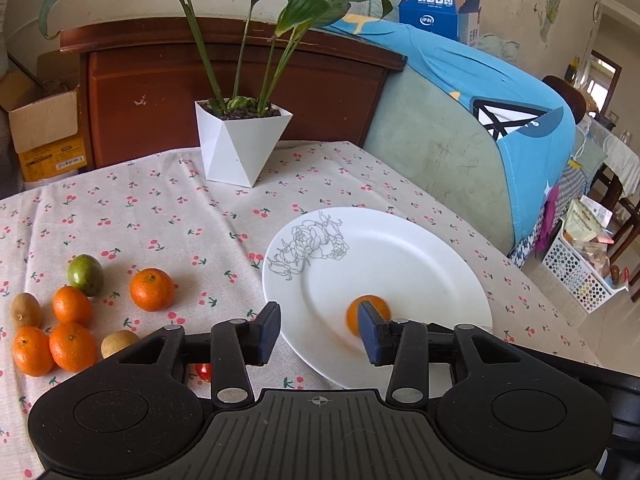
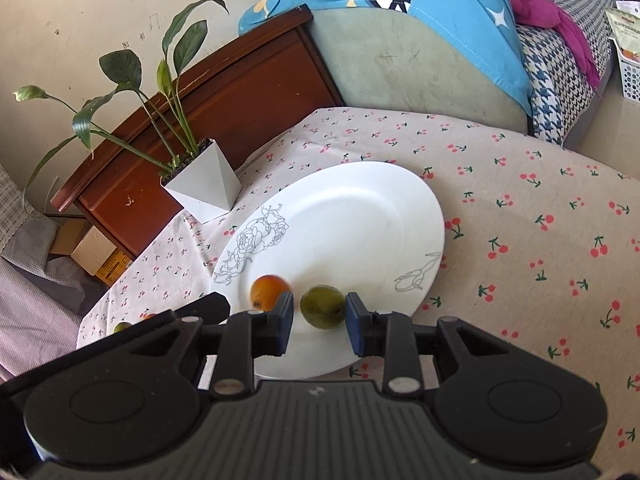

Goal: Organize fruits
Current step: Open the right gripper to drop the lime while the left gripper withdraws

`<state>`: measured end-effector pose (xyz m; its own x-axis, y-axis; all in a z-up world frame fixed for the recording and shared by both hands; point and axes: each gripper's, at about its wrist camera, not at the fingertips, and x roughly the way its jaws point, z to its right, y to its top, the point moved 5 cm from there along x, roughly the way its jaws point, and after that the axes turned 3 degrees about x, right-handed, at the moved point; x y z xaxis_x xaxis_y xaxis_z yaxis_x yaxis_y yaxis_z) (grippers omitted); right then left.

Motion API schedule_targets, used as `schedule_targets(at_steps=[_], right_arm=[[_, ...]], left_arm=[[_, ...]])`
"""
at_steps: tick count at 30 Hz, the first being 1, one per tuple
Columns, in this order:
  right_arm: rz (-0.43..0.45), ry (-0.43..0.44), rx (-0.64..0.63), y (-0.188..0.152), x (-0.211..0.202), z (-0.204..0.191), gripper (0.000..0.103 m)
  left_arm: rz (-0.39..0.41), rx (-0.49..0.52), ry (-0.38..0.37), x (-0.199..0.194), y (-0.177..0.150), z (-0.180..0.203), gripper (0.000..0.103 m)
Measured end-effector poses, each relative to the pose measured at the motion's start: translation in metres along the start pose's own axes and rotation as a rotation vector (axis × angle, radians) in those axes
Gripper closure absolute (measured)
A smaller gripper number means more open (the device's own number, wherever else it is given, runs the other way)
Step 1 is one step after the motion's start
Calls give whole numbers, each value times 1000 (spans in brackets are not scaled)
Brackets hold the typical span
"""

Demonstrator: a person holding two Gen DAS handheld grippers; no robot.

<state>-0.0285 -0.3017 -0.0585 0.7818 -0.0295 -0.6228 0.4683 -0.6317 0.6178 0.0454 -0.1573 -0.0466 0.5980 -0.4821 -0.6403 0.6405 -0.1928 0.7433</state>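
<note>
A white plate (image 1: pixel 400 248) with a rose drawing lies on the cherry-print cloth. A blurred orange (image 1: pixel 366 312) is on it, just past my open left gripper (image 1: pixel 318 334), partly behind the right finger. To the left lie several oranges (image 1: pixel 152 289), a green fruit (image 1: pixel 85 275), a kiwi (image 1: pixel 26 310) and a pale fruit (image 1: pixel 119 343). In the right wrist view the plate (image 2: pixel 360 208) carries the blurred orange (image 2: pixel 269 291) and a green fruit (image 2: pixel 322 306), which sits between the fingers of my right gripper (image 2: pixel 318 326); the jaws stand apart from it.
A white angular pot with a plant (image 1: pixel 242 142) stands at the table's far side. A wooden cabinet (image 1: pixel 224 84) and a sofa with a blue cloth (image 1: pixel 472 128) are behind. A small red fruit (image 1: pixel 205 372) peeks under my left gripper.
</note>
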Motion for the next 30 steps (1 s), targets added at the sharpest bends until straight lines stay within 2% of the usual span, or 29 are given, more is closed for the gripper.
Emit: schedule_targets(at_steps=[2, 9, 13, 17, 30], right_arm=[[2, 9, -1, 1, -1, -2, 73], [-11, 56, -36, -1, -5, -15, 72], [-22, 82, -76, -6, -8, -27, 71], [-34, 111, -101, -11, -11, -37, 68], [-101, 207, -199, -37, -13, -72, 68]], left_arm=[[-2, -10, 16, -4, 2, -3, 50], [-12, -12, 64, -24, 9, -13, 45], [-33, -20, 94, -36, 10, -26, 45], [-26, -38, 119, -52, 12, -43, 45], [-6, -141, 208, -90, -1, -105, 45]])
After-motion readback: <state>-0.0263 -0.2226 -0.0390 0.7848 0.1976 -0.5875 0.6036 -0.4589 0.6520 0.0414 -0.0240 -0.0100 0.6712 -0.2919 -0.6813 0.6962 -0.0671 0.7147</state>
